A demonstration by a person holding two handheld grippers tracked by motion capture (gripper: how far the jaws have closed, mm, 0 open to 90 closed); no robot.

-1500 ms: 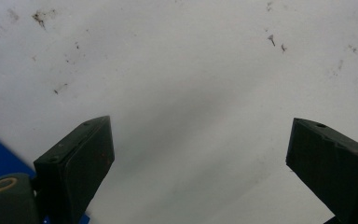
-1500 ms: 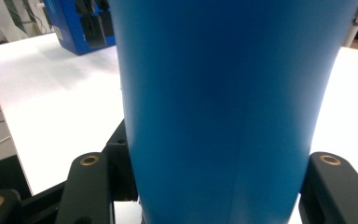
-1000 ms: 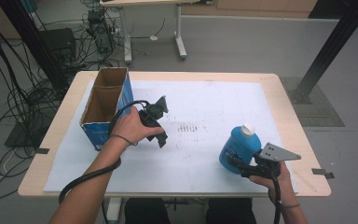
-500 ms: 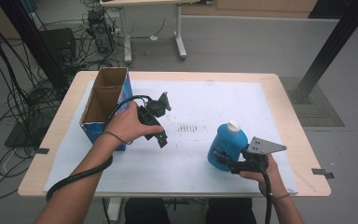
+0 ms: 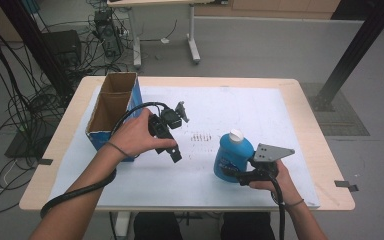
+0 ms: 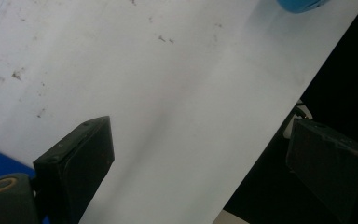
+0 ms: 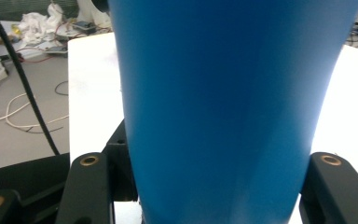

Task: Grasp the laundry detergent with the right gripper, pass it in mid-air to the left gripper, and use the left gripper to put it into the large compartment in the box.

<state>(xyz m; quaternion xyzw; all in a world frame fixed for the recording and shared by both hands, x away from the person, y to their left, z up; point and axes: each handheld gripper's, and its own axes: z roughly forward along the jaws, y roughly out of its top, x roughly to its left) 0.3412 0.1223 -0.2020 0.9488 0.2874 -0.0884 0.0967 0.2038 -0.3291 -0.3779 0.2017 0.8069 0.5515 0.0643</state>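
Right claw (image 5: 232, 172) pinching blue bottle (image 5: 233, 155), lower right of center; over last second I carried it leftward across desk (image 5: 300, 125), toward cardboard box (image 5: 111, 107) at upper left. Left claw (image 6: 205, 158) spread, empty, beside box. Likely a handover or boxing.

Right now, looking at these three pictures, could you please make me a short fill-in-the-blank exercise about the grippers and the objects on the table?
1. The right gripper is shut on a blue bottle with a ____ cap.
2. The open cardboard box stands at the table's ____ side in the high view.
3. The left gripper holds nothing; its jaws are ____.
4. The bottle stands ____ on the white mat.

Missing words: white; left; open; upright
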